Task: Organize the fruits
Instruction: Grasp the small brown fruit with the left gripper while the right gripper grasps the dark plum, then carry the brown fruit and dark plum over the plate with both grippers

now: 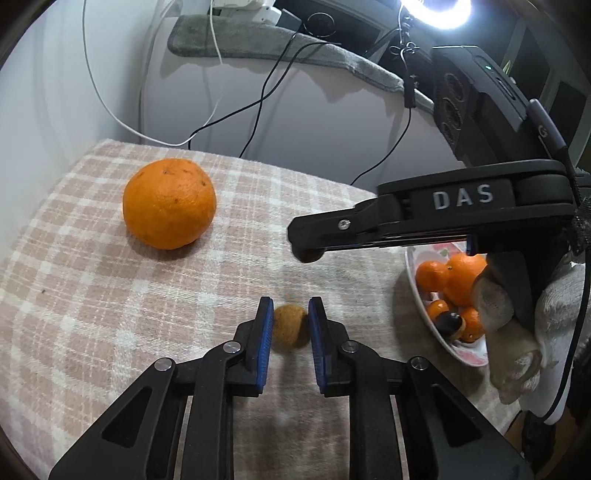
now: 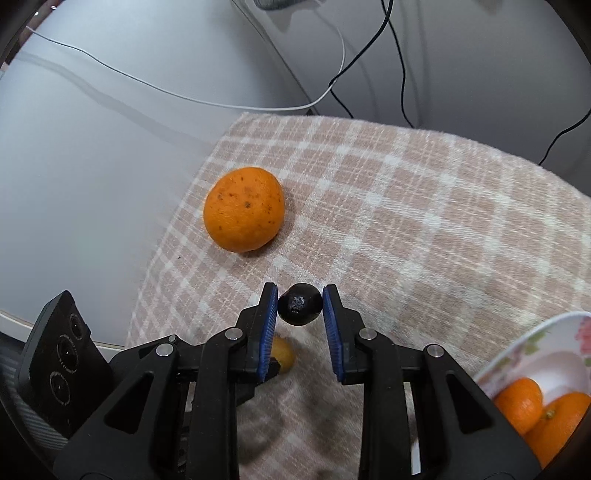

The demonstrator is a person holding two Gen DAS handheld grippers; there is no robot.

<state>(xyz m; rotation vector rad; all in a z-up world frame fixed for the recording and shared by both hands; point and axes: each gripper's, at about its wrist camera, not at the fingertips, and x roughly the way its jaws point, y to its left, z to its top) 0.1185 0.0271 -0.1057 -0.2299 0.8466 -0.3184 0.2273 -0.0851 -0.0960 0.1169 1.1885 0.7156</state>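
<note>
My left gripper (image 1: pixel 290 314) is shut on a small brownish-orange fruit (image 1: pixel 290 325) that sits on the checked cloth (image 1: pixel 110 314). The same small fruit shows below the right gripper in the right wrist view (image 2: pixel 283 354). My right gripper (image 2: pixel 300 301) is shut on a small dark round fruit (image 2: pixel 299 304) and holds it above the cloth. A big orange (image 1: pixel 169 203) lies on the cloth at the far left; it also shows in the right wrist view (image 2: pixel 243 208). A floral plate (image 1: pixel 424 314) at the right holds several small oranges (image 1: pixel 454 273).
The cloth's far and left edges drop off to a white surface (image 2: pixel 92 166). Black and white cables (image 1: pixel 258 92) hang behind. A ring light (image 1: pixel 439 11) shines at the top right. The plate rim (image 2: pixel 524 336) and oranges (image 2: pixel 535 410) sit at the lower right of the right wrist view.
</note>
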